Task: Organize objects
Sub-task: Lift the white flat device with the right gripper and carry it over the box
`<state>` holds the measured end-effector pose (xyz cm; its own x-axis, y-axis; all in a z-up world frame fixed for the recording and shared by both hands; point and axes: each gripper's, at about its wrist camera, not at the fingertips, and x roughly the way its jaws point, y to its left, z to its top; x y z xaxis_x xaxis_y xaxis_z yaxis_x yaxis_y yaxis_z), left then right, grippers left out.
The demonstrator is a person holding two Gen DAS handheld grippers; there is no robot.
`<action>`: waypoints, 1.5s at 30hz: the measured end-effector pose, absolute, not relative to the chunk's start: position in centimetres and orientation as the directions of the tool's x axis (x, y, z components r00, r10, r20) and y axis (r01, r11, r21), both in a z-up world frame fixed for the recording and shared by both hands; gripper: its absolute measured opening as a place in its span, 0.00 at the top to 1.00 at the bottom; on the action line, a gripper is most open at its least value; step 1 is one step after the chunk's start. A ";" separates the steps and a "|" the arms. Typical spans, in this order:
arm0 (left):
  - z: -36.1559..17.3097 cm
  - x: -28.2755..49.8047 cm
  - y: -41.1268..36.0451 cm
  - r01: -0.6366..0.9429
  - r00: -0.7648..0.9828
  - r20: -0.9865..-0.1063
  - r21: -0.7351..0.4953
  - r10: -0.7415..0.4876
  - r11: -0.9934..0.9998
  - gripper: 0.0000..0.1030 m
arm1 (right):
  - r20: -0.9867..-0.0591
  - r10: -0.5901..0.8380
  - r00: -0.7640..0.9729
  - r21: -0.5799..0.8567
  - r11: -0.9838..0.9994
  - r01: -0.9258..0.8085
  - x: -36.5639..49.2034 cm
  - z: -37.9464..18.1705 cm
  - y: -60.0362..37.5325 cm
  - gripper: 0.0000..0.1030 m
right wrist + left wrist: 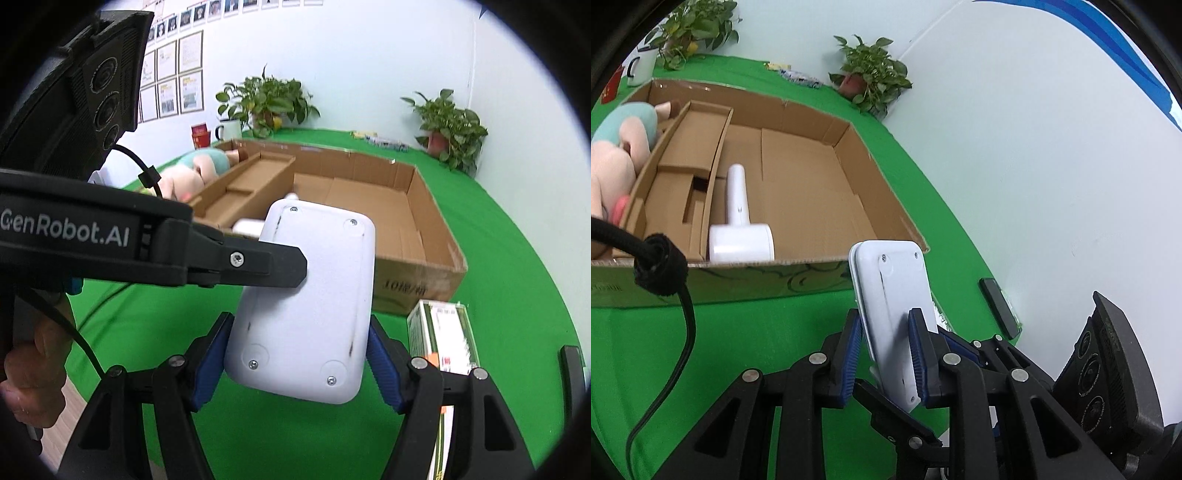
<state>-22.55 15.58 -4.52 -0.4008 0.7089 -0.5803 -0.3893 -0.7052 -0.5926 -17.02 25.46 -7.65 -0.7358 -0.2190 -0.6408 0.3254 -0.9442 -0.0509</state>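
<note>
Your left gripper [886, 354] is clamped on the white device [892, 295]; your right gripper [295, 365] straddles it, contact unclear. Carry it over the cardboard box [812, 192] wall next.

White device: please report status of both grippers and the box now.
Left gripper shut on white device. Right gripper flanks it, contact unclear. Cardboard box open; hair dryer inside.

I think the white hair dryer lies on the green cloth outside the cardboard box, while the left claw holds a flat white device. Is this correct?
Not quite. The white hair dryer lies inside the cardboard box, on its floor, not on the green cloth. The left wrist view shows this. The left claw does hold the flat white device.
</note>
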 end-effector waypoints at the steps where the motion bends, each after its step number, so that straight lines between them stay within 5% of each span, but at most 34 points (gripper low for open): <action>1: -4.2 -22.6 15.5 -0.392 -0.406 -0.577 -0.590 0.708 -0.706 0.78 | -0.636 -0.220 -0.740 -0.051 -0.944 0.325 -17.2 -7.4 25.5 0.33; 22: 3.9 -35.6 13.8 -0.380 -0.446 -0.624 -0.516 0.641 -0.767 0.78 | -0.619 -0.275 -0.736 0.014 -0.940 0.340 -28.8 -2.4 23.3 0.33; 45: -8.6 -43.5 15.3 -0.243 -0.225 -0.746 -0.580 0.627 -0.778 0.78 | -0.839 -0.299 -0.454 0.178 -0.940 0.290 -34.5 -10.0 25.4 0.33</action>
